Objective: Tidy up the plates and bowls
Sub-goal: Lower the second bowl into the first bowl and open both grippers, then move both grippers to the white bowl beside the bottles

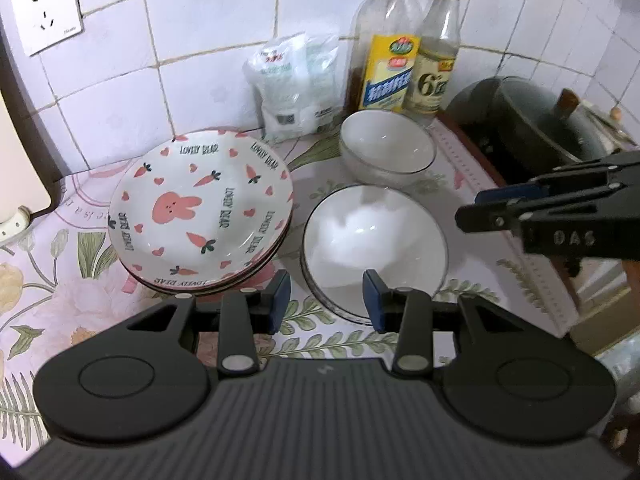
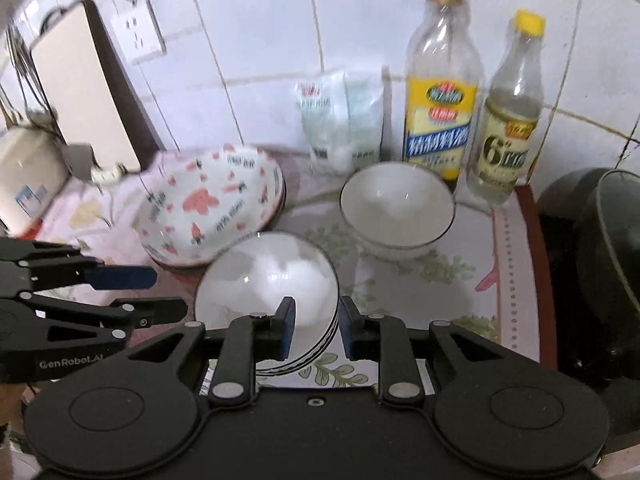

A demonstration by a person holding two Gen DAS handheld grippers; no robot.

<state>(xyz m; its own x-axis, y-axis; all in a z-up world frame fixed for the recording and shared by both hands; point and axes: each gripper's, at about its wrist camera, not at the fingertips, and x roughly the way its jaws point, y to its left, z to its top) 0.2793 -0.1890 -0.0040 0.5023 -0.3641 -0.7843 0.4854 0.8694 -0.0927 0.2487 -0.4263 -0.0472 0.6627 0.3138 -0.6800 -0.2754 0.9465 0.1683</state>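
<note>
On my flowered desk (image 1: 48, 280) the plate stack (image 1: 200, 216) sits at nine o'clock of the near bowl (image 1: 374, 240), the far bowl (image 1: 386, 148) at twelve. My left tongs (image 1: 326, 300) and right tongs (image 2: 316, 328) gape slightly, empty; closing carelessly could tip the near bowl's rim.

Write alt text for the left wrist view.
The open left gripper hovers over a floral countertop, above the rim of the near white bowl. A stack of rabbit-and-carrot plates sits left; the second bowl and two bottles stand behind.
</note>
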